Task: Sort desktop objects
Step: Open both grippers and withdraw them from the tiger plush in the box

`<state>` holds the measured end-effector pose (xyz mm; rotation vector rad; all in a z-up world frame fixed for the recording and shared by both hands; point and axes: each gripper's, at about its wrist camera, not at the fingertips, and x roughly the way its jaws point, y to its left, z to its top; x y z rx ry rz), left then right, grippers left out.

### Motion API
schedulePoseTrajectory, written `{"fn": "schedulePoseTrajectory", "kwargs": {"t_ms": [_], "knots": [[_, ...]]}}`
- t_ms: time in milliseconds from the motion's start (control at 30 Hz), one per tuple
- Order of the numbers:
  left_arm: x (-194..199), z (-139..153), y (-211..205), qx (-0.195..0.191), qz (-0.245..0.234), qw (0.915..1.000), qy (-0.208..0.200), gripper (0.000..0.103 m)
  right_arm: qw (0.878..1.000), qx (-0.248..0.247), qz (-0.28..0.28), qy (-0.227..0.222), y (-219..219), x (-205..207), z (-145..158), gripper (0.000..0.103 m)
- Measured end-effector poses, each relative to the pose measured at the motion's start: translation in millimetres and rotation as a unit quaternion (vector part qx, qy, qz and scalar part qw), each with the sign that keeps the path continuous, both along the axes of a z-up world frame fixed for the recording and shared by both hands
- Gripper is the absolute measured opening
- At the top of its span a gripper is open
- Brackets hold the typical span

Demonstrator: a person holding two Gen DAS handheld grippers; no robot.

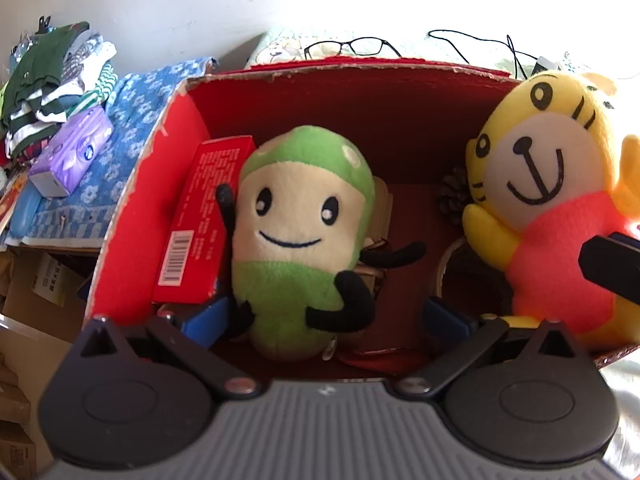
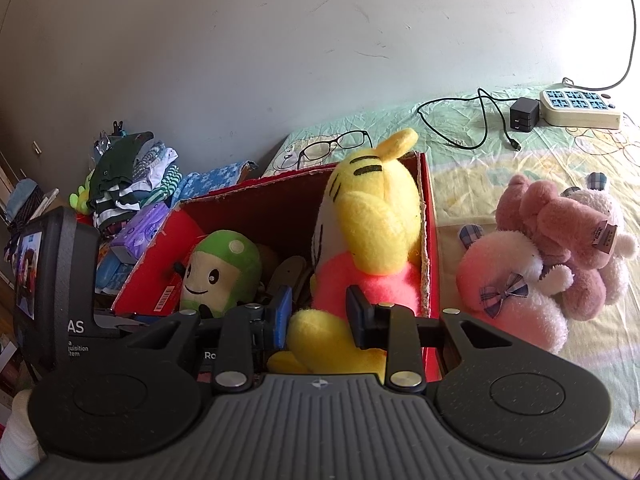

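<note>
A red cardboard box (image 1: 176,136) (image 2: 429,216) stands on the bed. Inside lies a green and cream plush (image 1: 296,236) (image 2: 218,272) next to a flat red carton (image 1: 204,220). My left gripper (image 1: 324,320) is open around the green plush's lower half, its blue pads apart from it. My right gripper (image 2: 318,316) is shut on the yellow tiger plush (image 2: 368,240) (image 1: 552,200) at its legs and holds it upright at the box's right end. The right gripper's finger shows at the right edge of the left wrist view (image 1: 608,264).
A pink and white plush pile (image 2: 548,252) lies right of the box. Glasses (image 2: 336,144) (image 1: 352,46), a black cable (image 2: 480,120), a charger and a power strip (image 2: 580,108) lie behind. Folded clothes (image 1: 52,80), a purple tissue pack (image 1: 72,152) and a blue towel sit left. A pine cone (image 1: 454,196) is in the box.
</note>
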<state>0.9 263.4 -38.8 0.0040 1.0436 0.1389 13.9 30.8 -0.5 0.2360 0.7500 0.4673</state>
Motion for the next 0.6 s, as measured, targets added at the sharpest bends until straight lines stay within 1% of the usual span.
{"fn": "schedulePoseTrajectory", "kwargs": {"t_ms": [200,600], "knots": [[4.4,-4.7,1.2,-0.006,0.000,0.9999,0.009,0.102,1.000,-0.005,0.001,-0.005,1.4,-1.2,-2.0,0.031],[4.9,-8.1,-1.2,0.010,0.008,0.9999,0.011,0.102,1.000,-0.010,0.006,-0.014,2.3,-3.6,-3.2,0.031]]}}
